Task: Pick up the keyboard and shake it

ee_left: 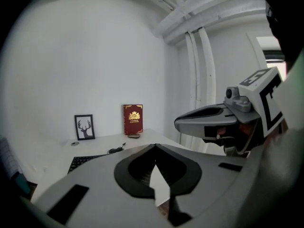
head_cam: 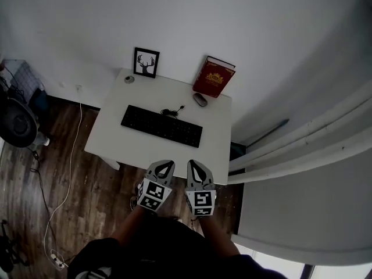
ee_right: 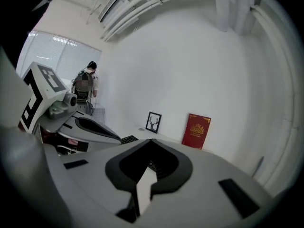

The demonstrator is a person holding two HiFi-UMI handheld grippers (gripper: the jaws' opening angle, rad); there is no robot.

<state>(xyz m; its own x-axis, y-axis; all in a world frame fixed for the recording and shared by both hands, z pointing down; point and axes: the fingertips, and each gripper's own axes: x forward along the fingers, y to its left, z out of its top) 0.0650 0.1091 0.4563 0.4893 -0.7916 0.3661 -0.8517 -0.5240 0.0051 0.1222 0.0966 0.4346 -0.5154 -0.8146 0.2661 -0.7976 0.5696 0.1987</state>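
the left gripper point(head_cam: 165, 165) and right gripper point(head_cam: 195, 165) both have jaws pressed together on nothing, side by side just off the near edge of the white tabletop point(head_cam: 216, 139); the black keyboard point(head_cam: 161, 125) lies flat mid-tabletop, untouched, with a mouse point(head_cam: 200, 99) and red book point(head_cam: 213, 77) by the far right corner

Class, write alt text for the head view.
A black keyboard lies untouched on a white table, seen from above. The left hand-held gripper and right hand-held gripper hover shut near its front edge. A deer picture and red book stand behind.
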